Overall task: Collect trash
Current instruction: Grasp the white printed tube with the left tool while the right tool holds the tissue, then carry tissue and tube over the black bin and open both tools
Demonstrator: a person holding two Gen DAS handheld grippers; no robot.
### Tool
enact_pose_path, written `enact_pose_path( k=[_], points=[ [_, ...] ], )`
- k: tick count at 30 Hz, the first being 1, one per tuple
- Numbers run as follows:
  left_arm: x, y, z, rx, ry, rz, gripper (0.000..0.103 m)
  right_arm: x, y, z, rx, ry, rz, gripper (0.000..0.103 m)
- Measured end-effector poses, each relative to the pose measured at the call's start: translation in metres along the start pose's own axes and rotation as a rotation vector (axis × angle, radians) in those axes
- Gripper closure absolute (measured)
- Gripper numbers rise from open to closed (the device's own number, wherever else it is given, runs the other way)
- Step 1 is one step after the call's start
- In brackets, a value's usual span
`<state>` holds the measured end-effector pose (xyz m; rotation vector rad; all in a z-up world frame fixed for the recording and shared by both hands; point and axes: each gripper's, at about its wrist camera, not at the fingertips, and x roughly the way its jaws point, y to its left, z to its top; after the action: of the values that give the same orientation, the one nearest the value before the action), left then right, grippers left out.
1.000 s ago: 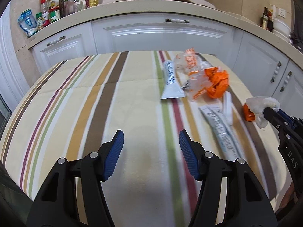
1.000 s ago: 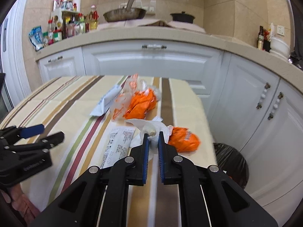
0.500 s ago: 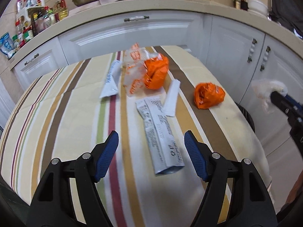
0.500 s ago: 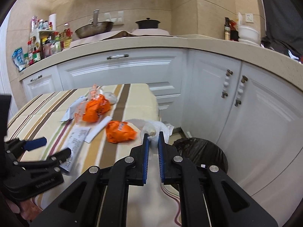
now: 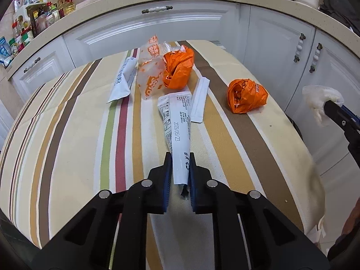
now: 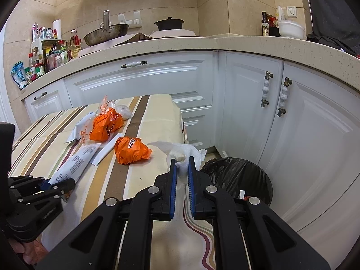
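Note:
My left gripper [image 5: 180, 164] is shut on the near end of a long white printed wrapper [image 5: 176, 126] that lies on the striped table [image 5: 74, 135]. My right gripper [image 6: 181, 165] is shut on a crumpled white tissue [image 6: 183, 151], held past the table's right edge, left of and above the black-lined trash bin [image 6: 238, 177]. The tissue also shows in the left wrist view [image 5: 319, 101]. On the table lie an orange wrapper ball [image 5: 246, 97], a larger orange wrapper [image 5: 177, 70], a clear orange-printed bag [image 5: 150, 72], a flat white sachet [image 5: 199, 100] and another white packet [image 5: 123, 79].
White kitchen cabinets [image 6: 247, 103] stand close behind and to the right of the table. The bin sits on the floor between the table and the cabinets. The counter [image 6: 157, 45] holds a pan, a pot and bottles.
My left gripper has moved forward and closed on the long white wrapper. My right gripper has carried the tissue off the table toward the bin.

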<state>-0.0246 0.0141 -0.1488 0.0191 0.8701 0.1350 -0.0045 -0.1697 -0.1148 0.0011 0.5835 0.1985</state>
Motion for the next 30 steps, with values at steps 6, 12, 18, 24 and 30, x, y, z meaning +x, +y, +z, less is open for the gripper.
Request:
enact_pose_path(
  k=[6, 12, 18, 24, 30],
  points=[
    [-0.021, 0.001, 0.005, 0.027, -0.078, 0.051, 0.091, -0.002, -0.004, 0.003, -0.016, -0.013, -0.036, 0.093],
    [-0.040, -0.019, 0.023, 0.077, -0.174, 0.042, 0.091, -0.001, -0.018, 0.008, -0.010, -0.022, -0.074, 0.093],
    [-0.037, -0.061, 0.049, 0.127, -0.195, -0.051, 0.091, -0.004, -0.046, 0.018, 0.009, -0.049, -0.126, 0.093],
    [-0.020, -0.120, 0.075, 0.200, -0.197, -0.132, 0.091, 0.003, -0.084, 0.025, 0.033, -0.065, -0.190, 0.093],
    [0.017, -0.183, 0.091, 0.249, -0.142, -0.170, 0.091, 0.022, -0.124, 0.025, 0.065, -0.056, -0.236, 0.093]
  ],
)
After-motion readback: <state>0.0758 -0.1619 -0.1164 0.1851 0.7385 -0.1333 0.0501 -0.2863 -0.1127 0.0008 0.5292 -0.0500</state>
